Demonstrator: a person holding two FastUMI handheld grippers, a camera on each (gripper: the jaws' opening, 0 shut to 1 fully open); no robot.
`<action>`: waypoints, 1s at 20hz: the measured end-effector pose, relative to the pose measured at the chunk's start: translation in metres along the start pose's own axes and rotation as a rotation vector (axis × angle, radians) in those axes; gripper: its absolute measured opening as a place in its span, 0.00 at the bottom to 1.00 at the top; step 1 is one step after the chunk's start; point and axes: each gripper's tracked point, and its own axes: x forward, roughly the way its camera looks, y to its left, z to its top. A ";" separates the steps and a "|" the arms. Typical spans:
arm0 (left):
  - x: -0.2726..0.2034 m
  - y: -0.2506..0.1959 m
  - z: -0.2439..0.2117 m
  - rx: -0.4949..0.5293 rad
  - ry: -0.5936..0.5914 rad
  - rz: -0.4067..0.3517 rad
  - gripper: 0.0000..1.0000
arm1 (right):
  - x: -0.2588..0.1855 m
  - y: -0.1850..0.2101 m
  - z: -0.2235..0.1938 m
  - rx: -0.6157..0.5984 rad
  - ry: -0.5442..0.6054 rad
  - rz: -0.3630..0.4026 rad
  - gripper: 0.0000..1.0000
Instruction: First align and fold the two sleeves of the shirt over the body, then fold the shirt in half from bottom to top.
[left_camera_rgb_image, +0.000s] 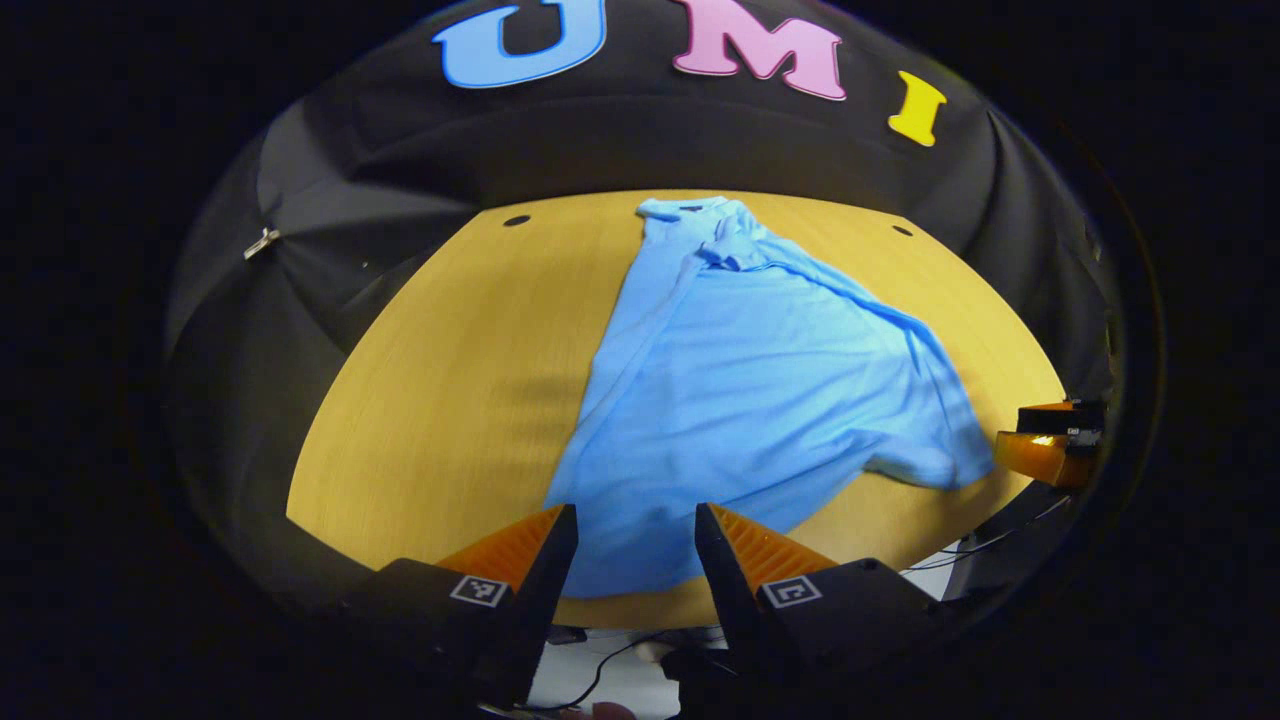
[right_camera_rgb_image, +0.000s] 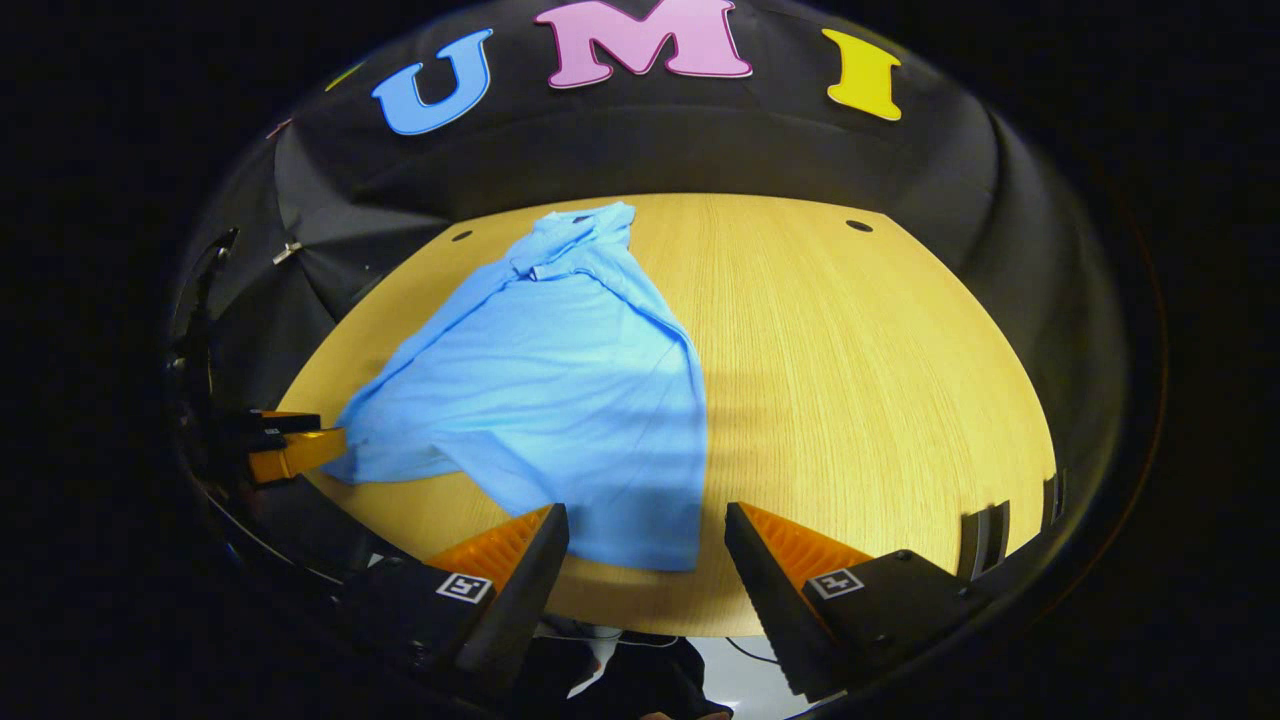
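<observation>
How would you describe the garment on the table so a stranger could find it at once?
On the pale wooden table lies a light blue short-sleeved shirt, collar toward the black cloth wall. It is the only soft, wrinkled thing there, with one sleeve spread sideways.

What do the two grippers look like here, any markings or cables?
Both the left gripper and right gripper have two wedge-shaped fingers with ribbed inner pads on black housings. Each housing carries a square black-and-white fiducial tag. Thin dark cables trail beneath the left one.
</observation>
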 end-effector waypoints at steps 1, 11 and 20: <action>0.001 0.005 -0.003 -0.007 0.001 0.012 0.77 | 0.002 0.000 -0.004 -0.003 0.010 -0.004 0.98; 0.016 0.014 -0.028 -0.050 0.076 0.017 0.79 | 0.020 0.004 -0.022 -0.034 0.074 -0.022 0.98; 0.017 -0.007 -0.029 -0.042 0.111 -0.048 0.42 | 0.025 0.030 -0.021 -0.120 0.049 0.012 0.52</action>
